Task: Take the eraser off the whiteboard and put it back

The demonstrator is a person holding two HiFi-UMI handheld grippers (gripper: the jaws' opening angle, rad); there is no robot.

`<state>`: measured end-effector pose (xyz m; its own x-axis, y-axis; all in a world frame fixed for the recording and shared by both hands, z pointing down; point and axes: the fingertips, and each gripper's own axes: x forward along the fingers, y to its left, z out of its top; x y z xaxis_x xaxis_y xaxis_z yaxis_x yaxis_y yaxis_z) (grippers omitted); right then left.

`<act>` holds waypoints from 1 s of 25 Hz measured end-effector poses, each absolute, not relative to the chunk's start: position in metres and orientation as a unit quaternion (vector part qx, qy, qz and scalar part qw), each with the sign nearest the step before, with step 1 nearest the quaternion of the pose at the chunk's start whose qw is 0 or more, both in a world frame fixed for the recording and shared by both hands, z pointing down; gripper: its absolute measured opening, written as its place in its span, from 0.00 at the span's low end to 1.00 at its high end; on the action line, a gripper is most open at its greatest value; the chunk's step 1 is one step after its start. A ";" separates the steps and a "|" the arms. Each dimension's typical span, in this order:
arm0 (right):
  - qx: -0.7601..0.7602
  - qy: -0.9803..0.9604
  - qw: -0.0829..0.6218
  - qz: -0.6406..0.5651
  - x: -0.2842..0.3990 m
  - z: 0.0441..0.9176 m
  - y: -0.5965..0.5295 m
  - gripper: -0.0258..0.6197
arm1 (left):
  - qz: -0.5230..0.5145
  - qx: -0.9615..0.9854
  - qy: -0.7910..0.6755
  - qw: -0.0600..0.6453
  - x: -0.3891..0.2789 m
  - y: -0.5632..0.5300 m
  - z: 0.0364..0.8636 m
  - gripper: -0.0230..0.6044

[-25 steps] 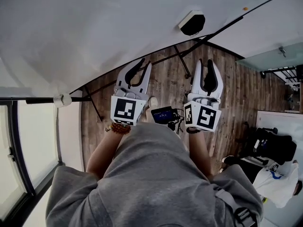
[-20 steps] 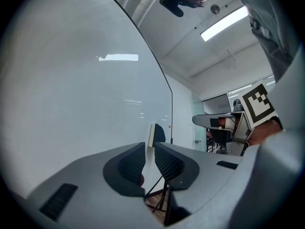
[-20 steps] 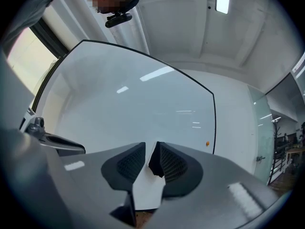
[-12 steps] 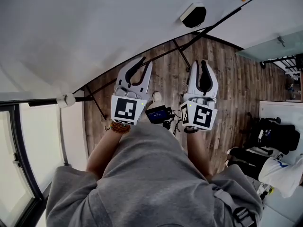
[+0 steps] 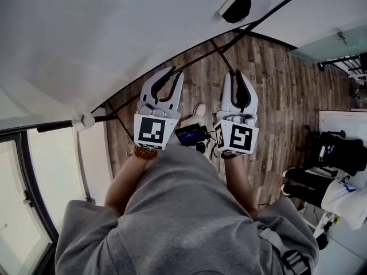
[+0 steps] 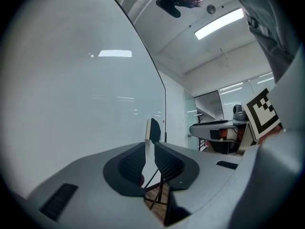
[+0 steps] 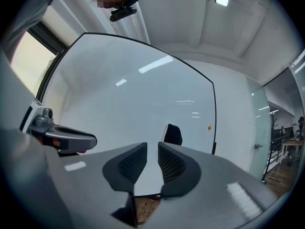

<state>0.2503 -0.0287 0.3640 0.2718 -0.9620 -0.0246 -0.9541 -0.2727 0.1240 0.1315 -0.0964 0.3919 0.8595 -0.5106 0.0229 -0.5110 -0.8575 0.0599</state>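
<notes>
The black-and-white eraser sticks to the whiteboard, well ahead of both grippers. In the left gripper view the eraser shows edge-on just beyond the jaws. The right gripper view has the eraser a little right of the jaw gap. My left gripper points level along the board, its jaws slightly apart and empty. My right gripper is beside it. Its jaws have just been closing to a narrow gap with nothing between them. Neither gripper touches the eraser.
The whiteboard's black stand legs rest on the wooden floor. A small orange dot marks the board near its right edge. A dark device hangs at the person's waist. A window is at the left, dark bags at the right.
The right gripper's jaws have narrowed, and it has shifted slightly left toward the left gripper. The left gripper has barely moved. The eraser stays on the board.
</notes>
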 end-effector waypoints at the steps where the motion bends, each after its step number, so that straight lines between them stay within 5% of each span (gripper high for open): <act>1: 0.796 -0.602 0.043 -0.046 0.250 0.366 -0.028 0.17 | 0.005 0.964 -0.262 0.035 0.132 -0.095 0.393 0.14; 25: 0.786 -0.614 0.059 -0.036 0.238 0.379 -0.025 0.14 | 0.001 0.969 -0.247 0.026 0.135 -0.090 0.398 0.14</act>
